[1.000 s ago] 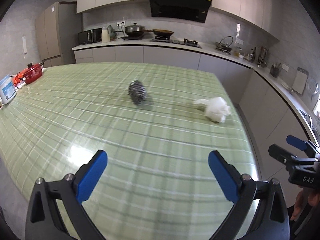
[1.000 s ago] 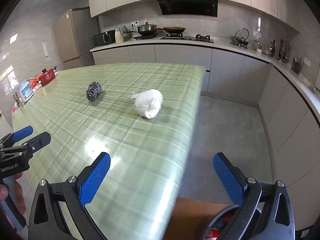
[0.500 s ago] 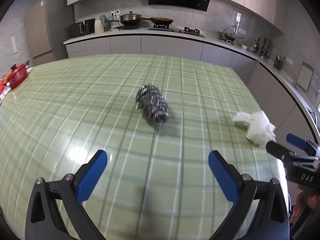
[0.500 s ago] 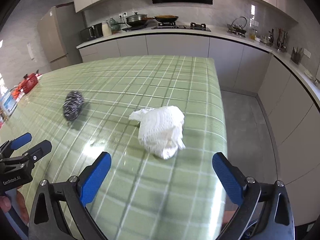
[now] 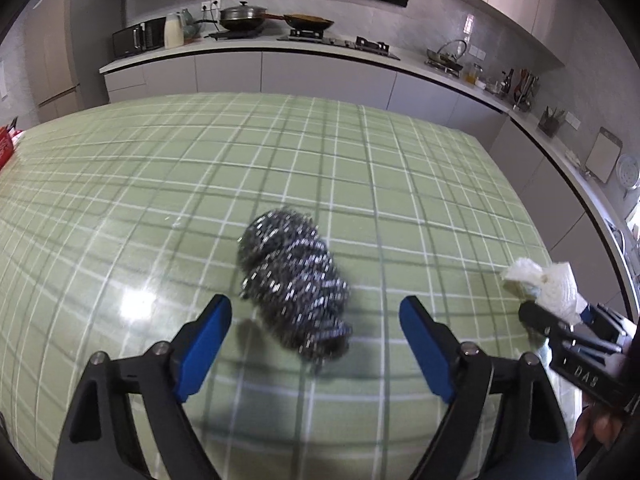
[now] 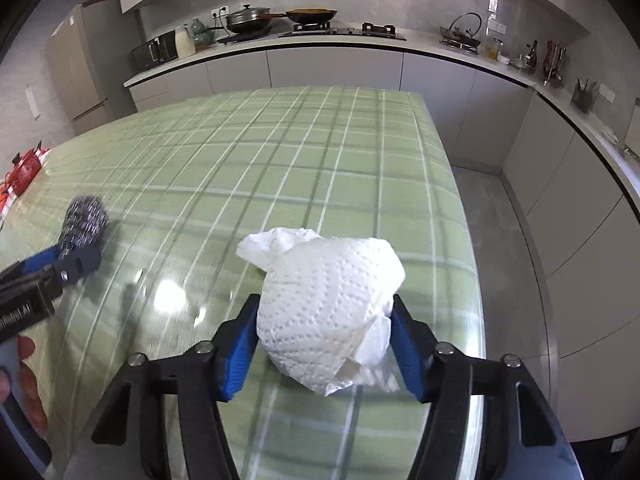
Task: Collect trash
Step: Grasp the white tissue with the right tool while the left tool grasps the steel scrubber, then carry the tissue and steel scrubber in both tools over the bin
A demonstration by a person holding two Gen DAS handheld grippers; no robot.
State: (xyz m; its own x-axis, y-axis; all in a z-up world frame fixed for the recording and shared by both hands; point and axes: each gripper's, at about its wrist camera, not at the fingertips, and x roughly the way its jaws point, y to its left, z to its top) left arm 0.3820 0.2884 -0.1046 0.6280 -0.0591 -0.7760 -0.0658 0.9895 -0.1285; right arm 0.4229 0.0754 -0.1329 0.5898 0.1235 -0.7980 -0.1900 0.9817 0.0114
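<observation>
Between the right tongs (image 6: 324, 344) sits the tissue (image 6: 328, 312); both blue pads touch its sides, so I judge these tongs are gripping it, low on the counter (image 6: 304, 168). A firm squeeze before lifting is wise, because soft paper can slip out. Ahead of the left tongs (image 5: 316, 344), which stand wide open, lies the scourer (image 5: 294, 284), its near end just between the tips. They should go further forward, so the pads close around its middle.
</observation>
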